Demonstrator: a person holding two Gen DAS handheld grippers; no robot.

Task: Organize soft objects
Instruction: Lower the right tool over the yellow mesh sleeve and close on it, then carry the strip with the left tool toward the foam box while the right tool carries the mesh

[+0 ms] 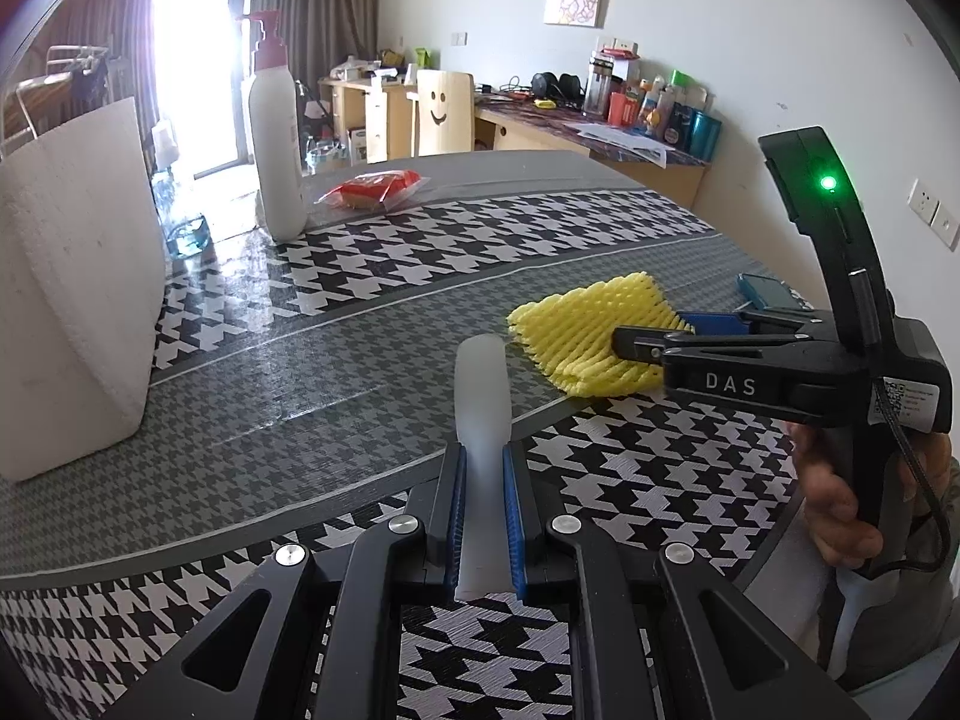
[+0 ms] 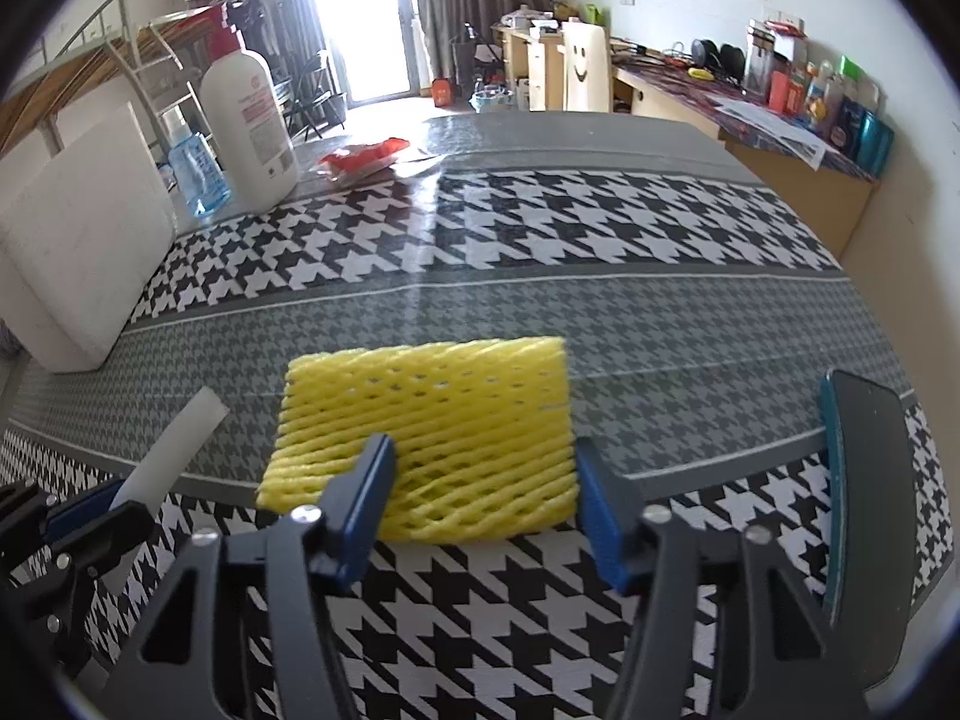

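- Daylight is blowing out the window [image 1: 192, 60], glaring across the glossy tablecloth [image 2: 432, 192].
- Fisheye is bending edges; corners are vignetting dark.
- Near gripper parts are blurring slightly.

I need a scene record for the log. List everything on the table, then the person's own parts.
foam net sleeve: one, yellow, lying flat on the grey band of the tablecloth, between the right jaws.
foam stick: one, white, clamped in the left hand-held gripper.
foam block: one, white, leaning at the table's left edge.
lotion bottle: one, white with red pump, upright at far left.
spray bottle: one, clear blue, beside the lotion bottle.
snack packet: one, red, far side of the table.
phone: one, dark with teal edge, right of the sleeve.
left hand-held gripper: shut on the stick.
right hand-held gripper: open, straddling the sleeve's near edge.
hand: one, holding the right handle.
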